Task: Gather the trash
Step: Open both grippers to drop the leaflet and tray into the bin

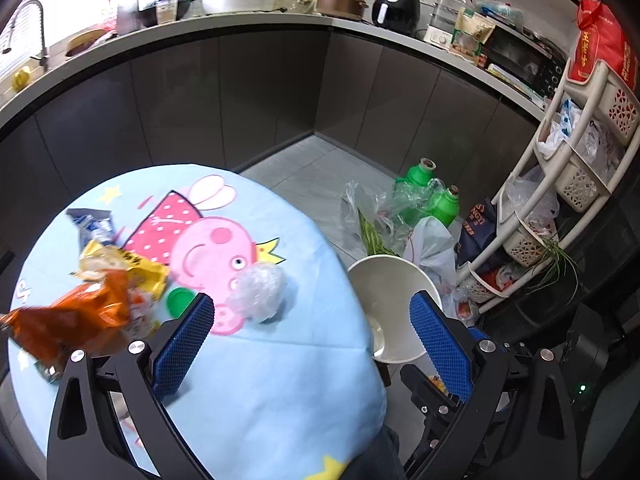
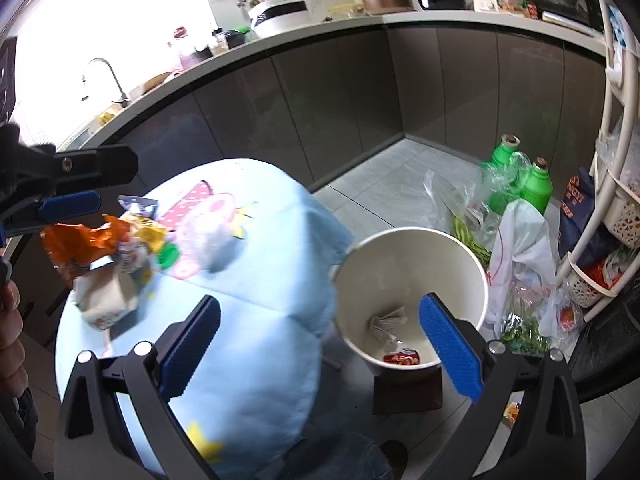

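Trash lies on the round table's blue cartoon cloth (image 1: 260,380): an orange wrapper (image 1: 76,320), a yellow wrapper (image 1: 120,268), a blue-white wrapper (image 1: 92,224), a green cap (image 1: 178,300) and a crumpled clear plastic ball (image 1: 258,292). My left gripper (image 1: 316,340) hangs open above the table's near right edge, holding nothing. Beside the table stands a white bin (image 2: 412,276) with a red wrapper (image 2: 402,358) and crumpled paper (image 2: 386,320) at the bottom. My right gripper (image 2: 320,344) is open and empty, its right finger over the bin. The left gripper's fingers (image 2: 70,204) show above the orange wrapper (image 2: 76,244).
Green bottles (image 2: 520,184), plastic bags (image 2: 520,248) and green beans (image 2: 472,236) lie on the floor behind the bin. A white basket rack (image 1: 560,184) stands at the right. Dark cabinets under a cluttered counter (image 1: 280,20) run behind. A hand (image 2: 10,328) shows at the left edge.
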Available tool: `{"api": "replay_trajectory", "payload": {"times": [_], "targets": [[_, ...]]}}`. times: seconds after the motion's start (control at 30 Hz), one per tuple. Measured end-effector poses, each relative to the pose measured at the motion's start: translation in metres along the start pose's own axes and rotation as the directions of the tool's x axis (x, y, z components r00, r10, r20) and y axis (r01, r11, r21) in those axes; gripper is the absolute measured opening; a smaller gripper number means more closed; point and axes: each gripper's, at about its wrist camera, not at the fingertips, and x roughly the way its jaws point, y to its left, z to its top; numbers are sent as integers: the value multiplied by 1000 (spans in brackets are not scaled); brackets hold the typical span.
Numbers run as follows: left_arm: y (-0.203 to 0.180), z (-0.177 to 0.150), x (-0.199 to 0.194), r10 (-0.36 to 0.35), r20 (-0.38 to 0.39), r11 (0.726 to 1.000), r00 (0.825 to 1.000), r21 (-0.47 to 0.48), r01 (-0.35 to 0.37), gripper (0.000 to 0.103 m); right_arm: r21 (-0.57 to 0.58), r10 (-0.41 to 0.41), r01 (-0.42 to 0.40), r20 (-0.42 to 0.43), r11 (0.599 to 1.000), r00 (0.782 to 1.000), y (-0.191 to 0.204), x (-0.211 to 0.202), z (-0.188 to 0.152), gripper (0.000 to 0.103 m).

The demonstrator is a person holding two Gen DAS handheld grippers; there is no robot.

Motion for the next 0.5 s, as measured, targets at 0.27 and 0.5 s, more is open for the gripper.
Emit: {"api": "replay_trajectory", "payload": {"times": [0.27, 0.5], "targets": [[55, -34, -53, 105, 14, 992, 994, -76, -104, 94, -73, 56, -57, -14, 996, 998, 58, -16, 1, 100], [137, -77, -89, 177, -14, 958, 984, -228, -176, 94, -170, 117, -125, -52, 978, 992, 115, -14, -3, 100]]}}
